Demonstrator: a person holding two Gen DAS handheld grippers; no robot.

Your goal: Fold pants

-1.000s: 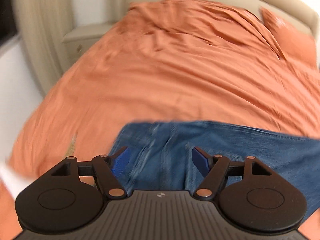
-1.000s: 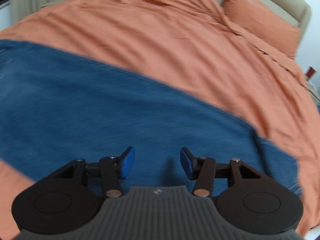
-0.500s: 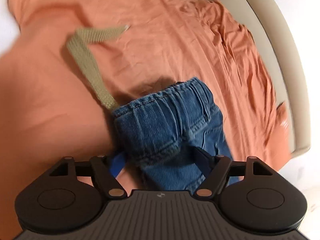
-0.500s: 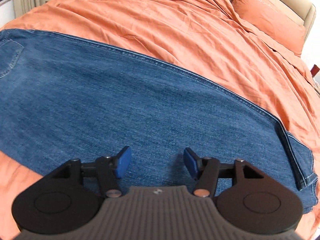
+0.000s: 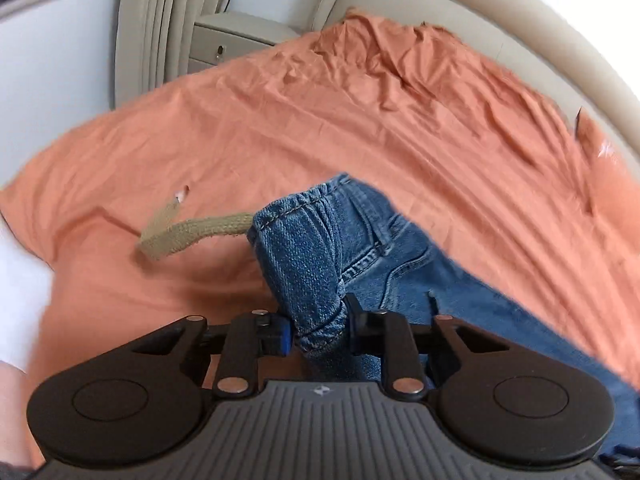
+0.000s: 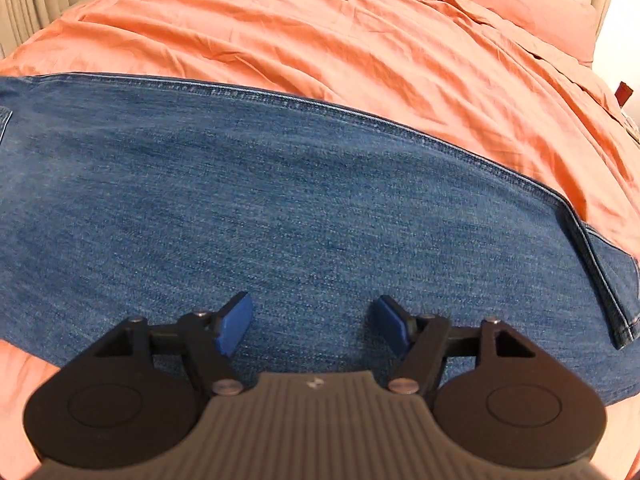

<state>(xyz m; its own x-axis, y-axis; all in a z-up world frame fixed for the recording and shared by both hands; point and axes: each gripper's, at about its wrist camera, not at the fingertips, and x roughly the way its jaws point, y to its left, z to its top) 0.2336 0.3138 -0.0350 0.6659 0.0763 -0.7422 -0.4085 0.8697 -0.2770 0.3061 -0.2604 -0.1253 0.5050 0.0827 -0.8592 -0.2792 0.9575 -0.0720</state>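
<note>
**Denim lifted at the waist as fold begins**

The left claw (image 5: 318, 330) is pinched tight on a bunched wad of waistband, holding that end of the pants (image 5: 360, 248) raised off the orange bedspread (image 5: 360, 112), while a tan drawstring (image 5: 192, 232) dangles from the waist towards the bed's left side. The right claw (image 6: 314, 322) hangs spread and empty just above the flat trouser leg (image 6: 280, 200), which stretches across the near part of the bed to a hem (image 6: 612, 280) near the right edge. An orange pillow (image 6: 520, 4) sits by the headboard at the far right corner. The denim looks heavy and fairly stiff for cloth, likely to hold a crease yet drag under its own weight; its texture should grip well. Thick seams, the waistband and the hem appear the surest places to take hold, rather than a single loose layer mid-leg.
</note>
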